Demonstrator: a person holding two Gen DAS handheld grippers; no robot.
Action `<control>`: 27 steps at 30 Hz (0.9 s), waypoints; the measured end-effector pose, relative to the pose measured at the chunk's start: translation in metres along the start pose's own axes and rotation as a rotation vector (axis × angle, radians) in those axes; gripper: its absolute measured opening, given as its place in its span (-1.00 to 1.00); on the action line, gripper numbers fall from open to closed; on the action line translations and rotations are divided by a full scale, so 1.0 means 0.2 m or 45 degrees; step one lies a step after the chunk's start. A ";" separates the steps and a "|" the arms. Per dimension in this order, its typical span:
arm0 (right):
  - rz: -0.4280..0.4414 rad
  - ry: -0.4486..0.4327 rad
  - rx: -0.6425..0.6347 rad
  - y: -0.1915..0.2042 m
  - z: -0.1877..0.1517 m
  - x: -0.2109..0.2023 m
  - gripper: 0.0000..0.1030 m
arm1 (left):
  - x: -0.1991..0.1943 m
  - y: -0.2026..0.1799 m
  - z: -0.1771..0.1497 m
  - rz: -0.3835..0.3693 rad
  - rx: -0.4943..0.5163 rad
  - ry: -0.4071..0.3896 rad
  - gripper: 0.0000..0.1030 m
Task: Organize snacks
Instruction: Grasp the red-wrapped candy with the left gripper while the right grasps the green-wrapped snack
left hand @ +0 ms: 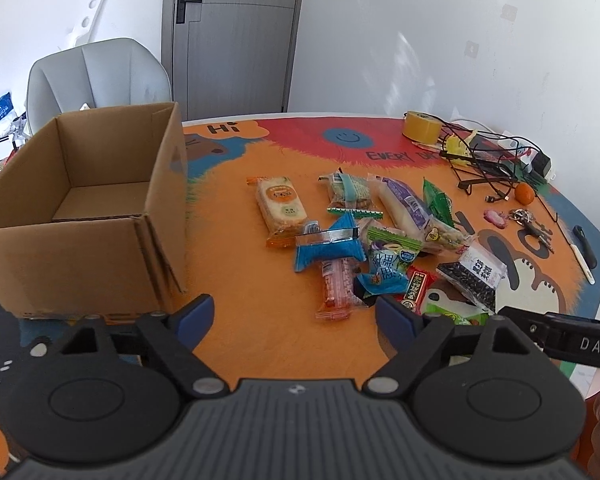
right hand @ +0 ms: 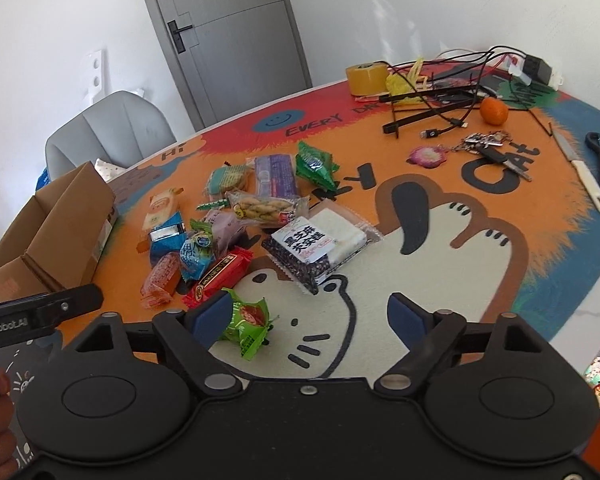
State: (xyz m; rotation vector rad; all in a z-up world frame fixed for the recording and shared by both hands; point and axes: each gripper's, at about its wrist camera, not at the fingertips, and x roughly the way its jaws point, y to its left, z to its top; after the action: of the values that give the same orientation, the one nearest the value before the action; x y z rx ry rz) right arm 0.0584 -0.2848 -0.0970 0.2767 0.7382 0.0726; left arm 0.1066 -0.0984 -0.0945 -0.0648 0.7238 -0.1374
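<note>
On the table (left hand: pixel 260 344), red snack (left hand: pixel 417 285) half hidden behind left gripper (left hand: pixel 294 316)

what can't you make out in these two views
- Left wrist view: near floor of the cardboard box, hidden by its front wall.
- Left wrist view: green packet, mostly behind the left gripper.
- Right wrist view: box interior, cut off by the left edge.
- Both views: packet print too small to read.

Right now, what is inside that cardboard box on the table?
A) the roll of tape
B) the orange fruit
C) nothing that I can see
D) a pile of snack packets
C: the left wrist view looks into the open cardboard box and shows only its bare floor, while the snack packets lie on the table mat beside it.
</note>
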 end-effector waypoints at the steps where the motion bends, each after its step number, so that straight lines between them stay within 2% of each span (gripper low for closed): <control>1: 0.022 0.015 0.006 0.00 0.00 0.02 0.57 | 0.02 0.00 0.00 -0.002 0.002 0.005 0.61; 7: 0.059 0.074 0.021 0.04 0.00 0.12 0.52 | 0.09 0.00 0.00 0.000 0.006 0.031 0.41; 11: 0.082 0.092 0.001 0.08 -0.01 0.16 0.33 | 0.13 0.01 0.00 0.003 -0.013 0.043 0.34; 14: 0.105 0.104 -0.026 0.11 0.00 0.17 0.11 | 0.16 0.00 0.00 -0.001 -0.013 0.047 0.33; 17: 0.148 0.129 -0.030 0.12 0.02 0.18 -0.36 | 0.19 -0.01 0.01 -0.004 -0.005 0.062 0.33; 27: 0.044 0.064 0.039 -0.04 0.04 0.14 -0.40 | 0.29 -0.12 0.02 -0.033 0.033 0.069 0.28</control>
State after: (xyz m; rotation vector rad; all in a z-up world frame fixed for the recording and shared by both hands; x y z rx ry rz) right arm 0.0844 -0.2897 -0.1116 0.3179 0.7851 0.1013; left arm 0.1500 -0.1317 -0.1272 -0.0461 0.7757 -0.1741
